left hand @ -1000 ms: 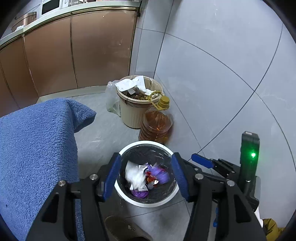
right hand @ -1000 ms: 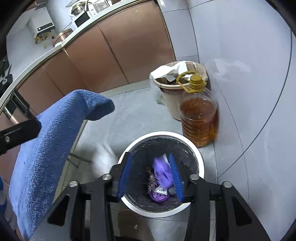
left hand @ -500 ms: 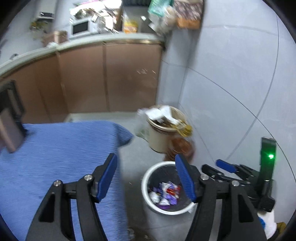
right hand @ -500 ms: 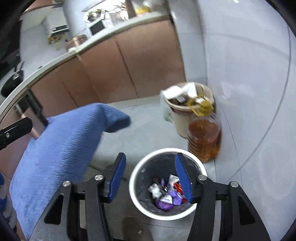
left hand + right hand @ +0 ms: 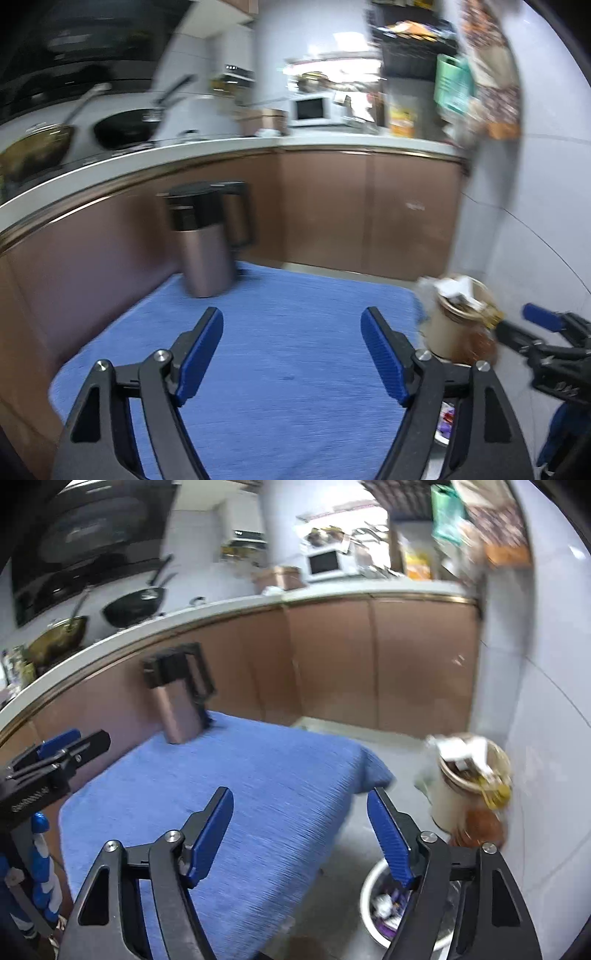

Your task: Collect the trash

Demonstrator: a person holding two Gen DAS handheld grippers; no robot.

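My left gripper (image 5: 291, 325) hangs over a table covered with a blue towel (image 5: 280, 354); its jaws are opening and nothing is between them. My right gripper (image 5: 300, 805) is over the towel's right edge (image 5: 258, 786), jaws opening too, with nothing between them. Low at the right, partly hidden behind the right finger, is the white-rimmed bin (image 5: 369, 897) on the floor, with purple and white wrappers (image 5: 384, 904) inside. In the left wrist view only a sliver of those wrappers (image 5: 445, 421) shows. The right gripper (image 5: 546, 328) also shows at the right edge there.
A copper-coloured kettle (image 5: 201, 240) with a black lid stands at the towel's far left. A beige bin full of paper (image 5: 461, 782) and an oil bottle (image 5: 484, 819) stand by the tiled wall. Brown cabinets (image 5: 332, 664) and a counter with pans run behind.
Both grippers rose from over the white-rimmed bin and swung left toward the towel-covered table. The purple wrapper between the right fingers is gone from them. Both pairs of jaws stand wider.
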